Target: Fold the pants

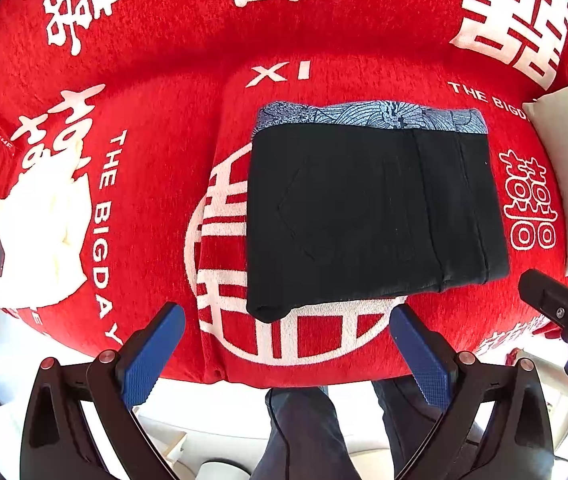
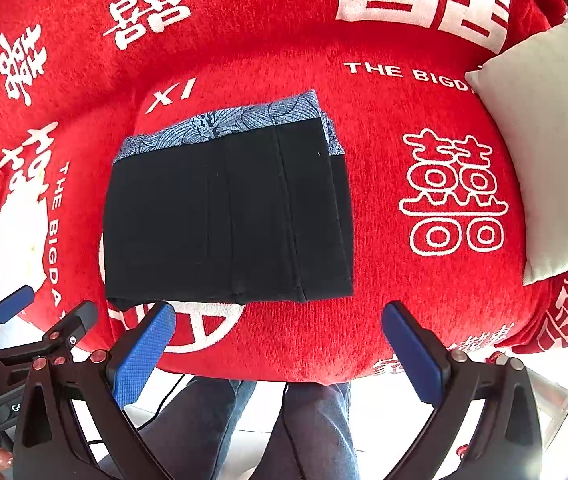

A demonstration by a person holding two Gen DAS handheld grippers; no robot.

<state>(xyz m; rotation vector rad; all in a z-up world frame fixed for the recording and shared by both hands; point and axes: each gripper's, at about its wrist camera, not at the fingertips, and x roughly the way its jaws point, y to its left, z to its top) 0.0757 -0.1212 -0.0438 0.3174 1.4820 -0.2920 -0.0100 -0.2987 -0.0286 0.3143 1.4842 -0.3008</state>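
Black pants (image 1: 367, 216) lie folded into a compact rectangle on the red blanket (image 1: 156, 120), with a blue patterned waistband lining (image 1: 363, 114) along the far edge. They also show in the right wrist view (image 2: 224, 220). My left gripper (image 1: 287, 344) is open and empty, held just short of the pants' near edge. My right gripper (image 2: 278, 346) is open and empty, near the blanket's front edge. Each gripper shows at the side of the other's view: the right one (image 1: 563, 304) and the left one (image 2: 36, 320).
A white cushion (image 2: 551, 148) lies at the right of the blanket. A white plush shape (image 1: 40, 240) with a small black object lies at the left. The person's legs (image 2: 284, 432) and light floor are below the blanket's front edge.
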